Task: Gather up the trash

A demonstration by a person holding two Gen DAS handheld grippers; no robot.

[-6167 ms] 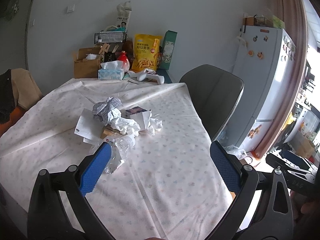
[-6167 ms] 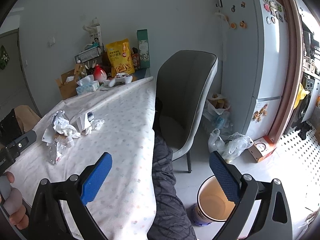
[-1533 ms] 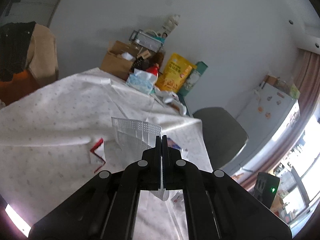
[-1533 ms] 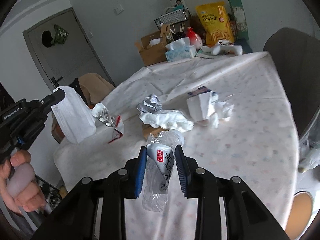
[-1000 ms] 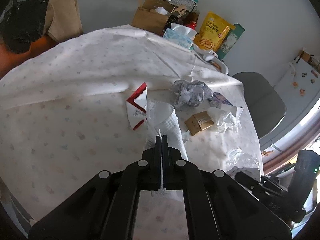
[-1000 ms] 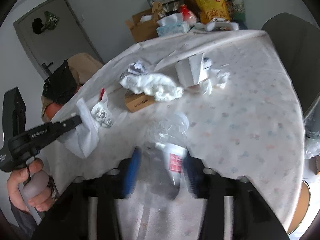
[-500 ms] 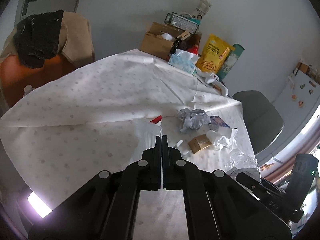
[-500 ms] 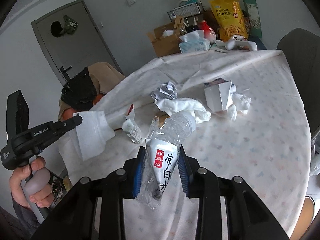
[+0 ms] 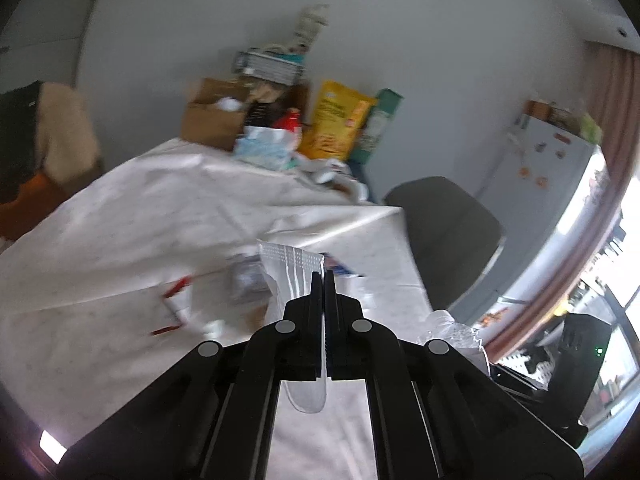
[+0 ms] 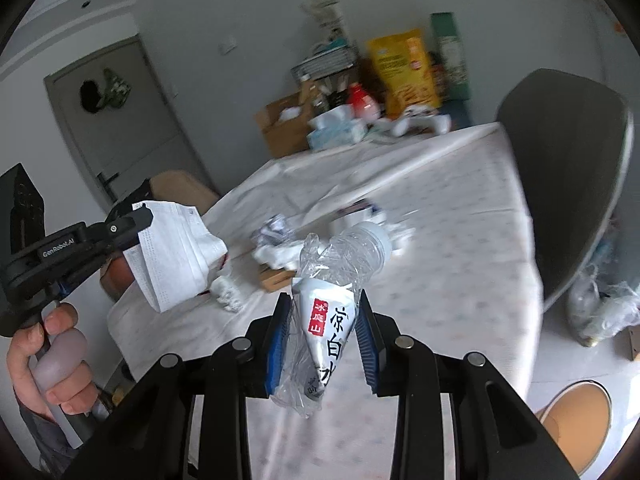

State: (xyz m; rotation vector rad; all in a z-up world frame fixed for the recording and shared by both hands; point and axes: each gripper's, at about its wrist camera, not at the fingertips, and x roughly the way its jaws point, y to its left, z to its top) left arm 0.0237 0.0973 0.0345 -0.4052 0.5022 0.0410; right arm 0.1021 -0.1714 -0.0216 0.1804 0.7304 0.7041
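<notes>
While the left gripper [image 9: 324, 280] pinches a white pleated face mask [image 10: 176, 252] by its edge, fully closed, the right gripper [image 10: 324, 320] clamps a crushed clear plastic bottle [image 10: 332, 300] at its label. Both pieces hang above the white-clothed table [image 10: 460, 240], likely so they can go to the tan bin [image 10: 576, 416] on the floor.

Your right gripper [image 10: 324, 332] hangs above the near part of the table [image 10: 460, 240] with a crushed bottle [image 10: 336, 284] between its jaws. To its left your left gripper [image 10: 140, 216] holds a face mask [image 10: 176, 256] off the table's left edge. Beyond the bottle, a heap of crumpled paper [image 10: 276, 240] lies mid-table. At the far end, against the wall, sit a cardboard box [image 10: 280, 124], a tissue pack [image 10: 334, 128] right of it, then a snack bag [image 10: 402, 68]. A chair [image 10: 560, 168] stands at the table's right side, a bin [image 10: 576, 412] on the floor nearer you.
</notes>
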